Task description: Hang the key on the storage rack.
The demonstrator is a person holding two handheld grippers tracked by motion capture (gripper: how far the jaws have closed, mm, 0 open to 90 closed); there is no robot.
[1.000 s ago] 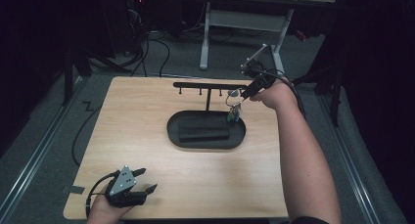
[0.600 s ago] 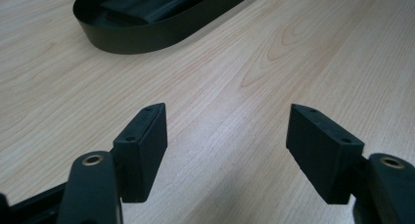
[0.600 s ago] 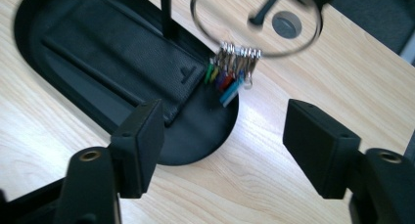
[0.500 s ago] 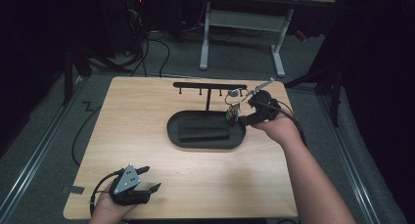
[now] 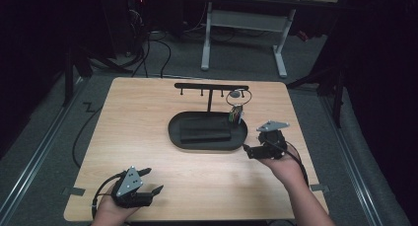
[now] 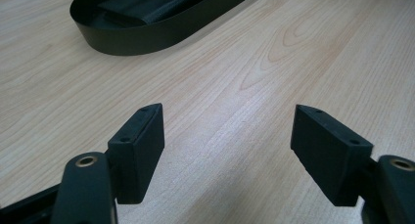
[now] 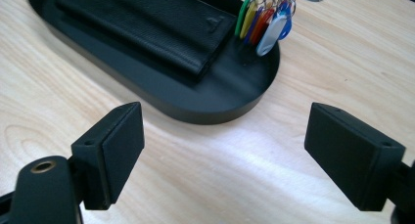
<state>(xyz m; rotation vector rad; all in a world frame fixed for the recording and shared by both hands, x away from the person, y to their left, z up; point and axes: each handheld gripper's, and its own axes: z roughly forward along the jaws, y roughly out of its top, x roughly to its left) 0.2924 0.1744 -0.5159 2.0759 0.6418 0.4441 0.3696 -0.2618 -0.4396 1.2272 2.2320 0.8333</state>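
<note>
My right gripper (image 7: 222,150) is spread wide and empty, the black tray (image 7: 215,109) just beyond at twelve o'clock, coloured key tags (image 7: 262,18) hanging over it. My left gripper (image 6: 227,153) gapes wide at the table's (image 5: 148,132) seven o'clock corner.

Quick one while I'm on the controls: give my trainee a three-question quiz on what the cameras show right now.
1. True or false: the right gripper is shut on the bunch of coloured key tags.
2. Where does the black wallet lie? A) on the bare table B) in the black oval tray C) between the left gripper's jaws
3. Fill in: the key tags hang from a ring on the black ____ that stands over the tray.

Key
1. False: its jaws stand open over bare wood, short of the tray's rim.
2. B
3. rack, a T-shaped bar with small pegs.
</note>
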